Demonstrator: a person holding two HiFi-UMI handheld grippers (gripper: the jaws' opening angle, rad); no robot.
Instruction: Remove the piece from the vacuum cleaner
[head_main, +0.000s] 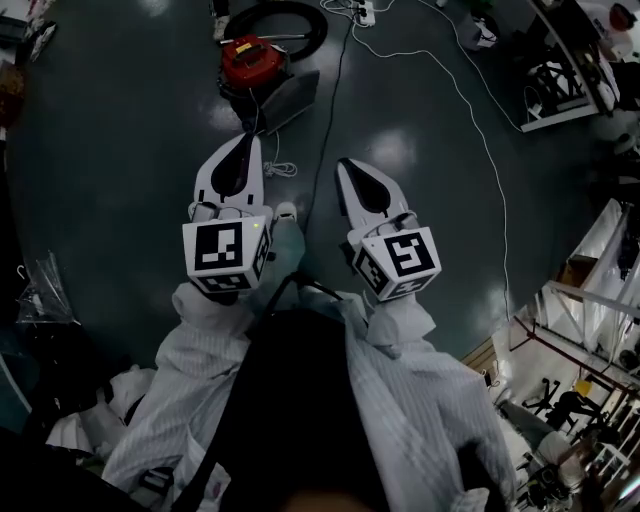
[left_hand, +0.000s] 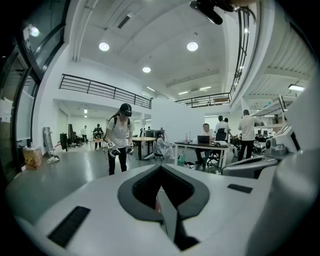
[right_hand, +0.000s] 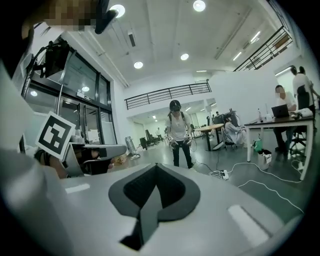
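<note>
Where floor (head_main: 130, 130) lies open, vacuum cleaner (head_main: 250, 60) sits ahead — cable (head_main: 333, 100) beside.

I've got dark grey floor (head_main: 120, 120) filling the head view. A white cable (head_main: 481, 128) snakes from the top centre down the right side, starting near a power strip (head_main: 365, 12) at the top edge. There's white racking (head_main: 560, 90) in the upper right and a crumpled clear bag (head_main: 40, 290) at the left edge. Now the left gripper view: a standing person (left_hand: 119, 137) is left of centre, with people at a worktop (left_hand: 205, 146) to the right. Round ceiling lights (left_hand: 192, 46) sit up top, and a balcony railing (left_hand: 100, 89) runs across the upper left.
</note>
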